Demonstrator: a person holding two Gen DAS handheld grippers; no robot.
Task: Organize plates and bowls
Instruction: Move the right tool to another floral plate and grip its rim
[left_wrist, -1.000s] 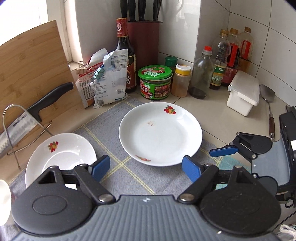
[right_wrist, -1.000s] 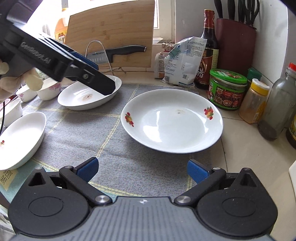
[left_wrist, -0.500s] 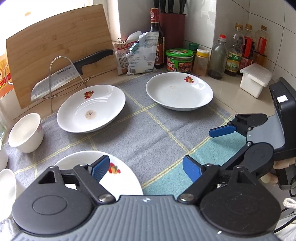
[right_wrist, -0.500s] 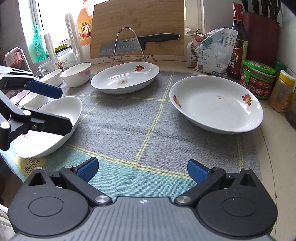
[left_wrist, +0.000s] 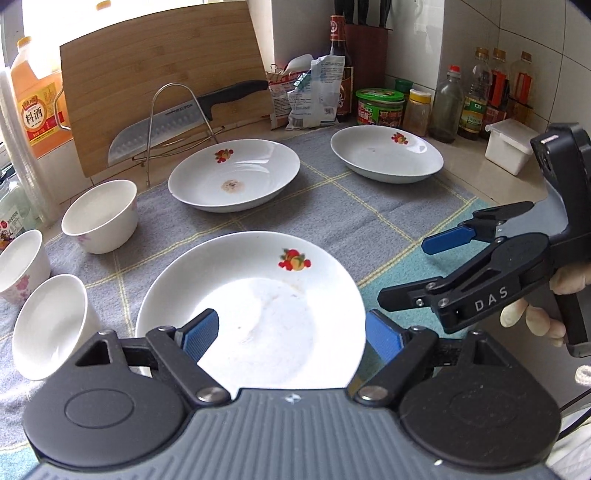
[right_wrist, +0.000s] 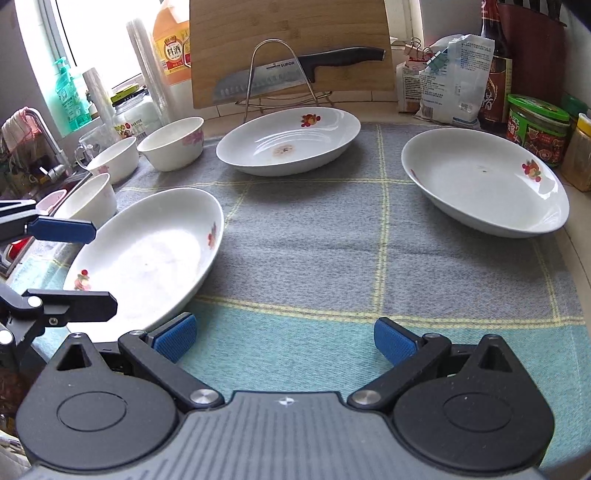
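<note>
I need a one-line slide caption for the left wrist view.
Left gripper, jaws opening, hovers over the nearest plate; right gripper open beside it.

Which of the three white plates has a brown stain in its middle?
The white fruit-print plate in front of the knife rack; the other two plates lack that central brown spot.

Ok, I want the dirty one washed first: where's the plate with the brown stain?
The stained plate sits at the back middle of the cloth, just in front of the knife rack, between a white bowl and another plate.

Bare cloth lies open between three plates.
</note>
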